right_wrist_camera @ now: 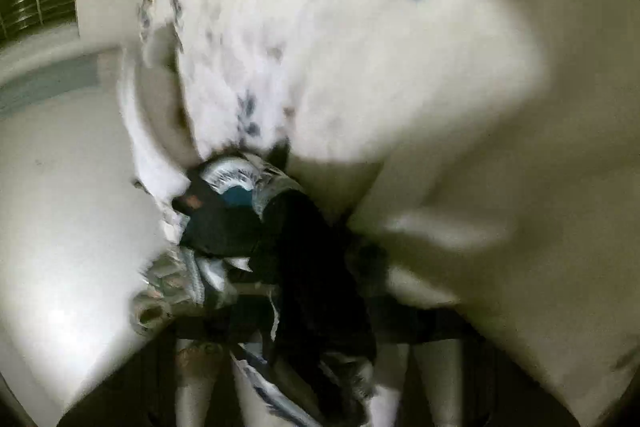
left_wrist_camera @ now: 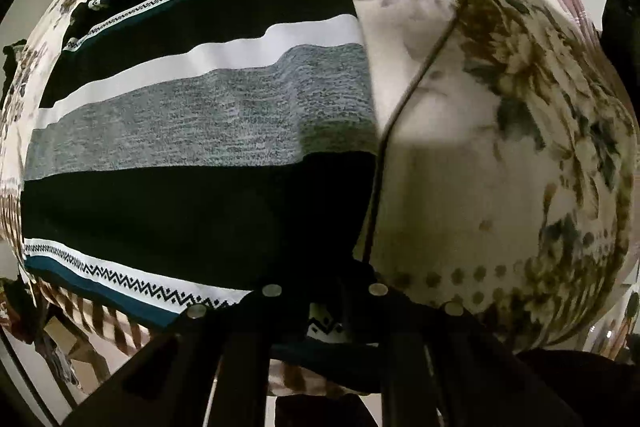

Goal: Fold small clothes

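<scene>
The folding looks like it is in the middle, not at the end. In the left wrist picture, the striped cloth lies mostly flat over the left half of the frame, on a flowery sheet that fills the right side. The cloth has black, white and speckled grey bands, with a thin zigzag line near its bottom edge and another near the top. Its right edge runs straight down the middle of the frame. The left tongs sit at the bottom middle, and a bit of the zigzag edge shows between the two fingers, so I think they are pinching the near edge of the cloth. A thin black cord curves down across the sheet. In the right wrist picture all is blurry. A bunched-up lump of the same black, white and blue-green cloth sits in the lower middle, right at the right tongs, which seem to be squeezing it. So one part is spread out and one part is lifted, and I think the fold is not yet laid down. Smoothing is left too.
</scene>
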A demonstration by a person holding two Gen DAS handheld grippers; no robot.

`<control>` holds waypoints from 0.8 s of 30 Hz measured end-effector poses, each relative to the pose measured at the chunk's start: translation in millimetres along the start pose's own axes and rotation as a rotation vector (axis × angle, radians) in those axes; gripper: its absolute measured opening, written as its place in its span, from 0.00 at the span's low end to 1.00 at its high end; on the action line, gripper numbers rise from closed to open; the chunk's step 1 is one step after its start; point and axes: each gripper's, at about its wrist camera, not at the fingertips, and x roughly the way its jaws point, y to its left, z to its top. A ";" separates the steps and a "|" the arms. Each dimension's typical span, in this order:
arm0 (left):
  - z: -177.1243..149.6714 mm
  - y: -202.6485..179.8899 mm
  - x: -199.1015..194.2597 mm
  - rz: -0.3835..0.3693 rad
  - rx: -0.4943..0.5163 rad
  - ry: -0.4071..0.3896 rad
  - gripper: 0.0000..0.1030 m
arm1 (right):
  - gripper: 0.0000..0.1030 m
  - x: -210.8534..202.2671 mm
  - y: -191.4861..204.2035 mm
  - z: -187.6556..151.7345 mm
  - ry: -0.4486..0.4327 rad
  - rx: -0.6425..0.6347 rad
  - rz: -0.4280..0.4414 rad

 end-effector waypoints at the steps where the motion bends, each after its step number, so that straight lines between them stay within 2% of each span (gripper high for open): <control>1: -2.5 -5.0 -1.2 -0.002 0.000 0.000 0.09 | 0.05 3.2 4.0 -2.9 -0.003 -0.042 -0.077; 2: -0.9 -3.2 -2.4 -0.005 0.002 -0.001 0.09 | 0.05 0.3 0.4 -1.2 -0.008 -0.054 -0.117; 5: -0.1 -5.4 -10.9 -0.019 -0.003 -0.006 0.09 | 0.06 4.3 -7.8 5.2 0.015 0.020 -0.098; 7: 1.8 -1.1 -22.3 -0.038 -0.015 -0.020 0.08 | 0.06 4.8 7.5 4.7 0.023 0.000 -0.126; 10: 7.2 32.4 -52.0 -0.110 -0.107 -0.052 0.08 | 0.06 -3.0 39.5 5.2 0.024 -0.056 -0.178; 16: 8.0 115.7 -104.7 -0.210 -0.280 -0.153 0.08 | 0.06 -30.2 131.5 -11.6 0.028 -0.192 -0.285; 18: -3.0 153.4 -112.7 -0.243 -0.332 -0.180 0.08 | 0.07 -36.0 160.3 -20.6 0.028 -0.218 -0.307; 21: -10.0 198.8 -120.9 -0.269 -0.395 -0.200 0.07 | 0.06 -31.8 217.1 -36.0 0.012 -0.257 -0.336; 24: -22.1 249.9 -123.4 -0.280 -0.461 -0.207 0.07 | 0.06 -9.9 277.0 -51.4 0.004 -0.281 -0.367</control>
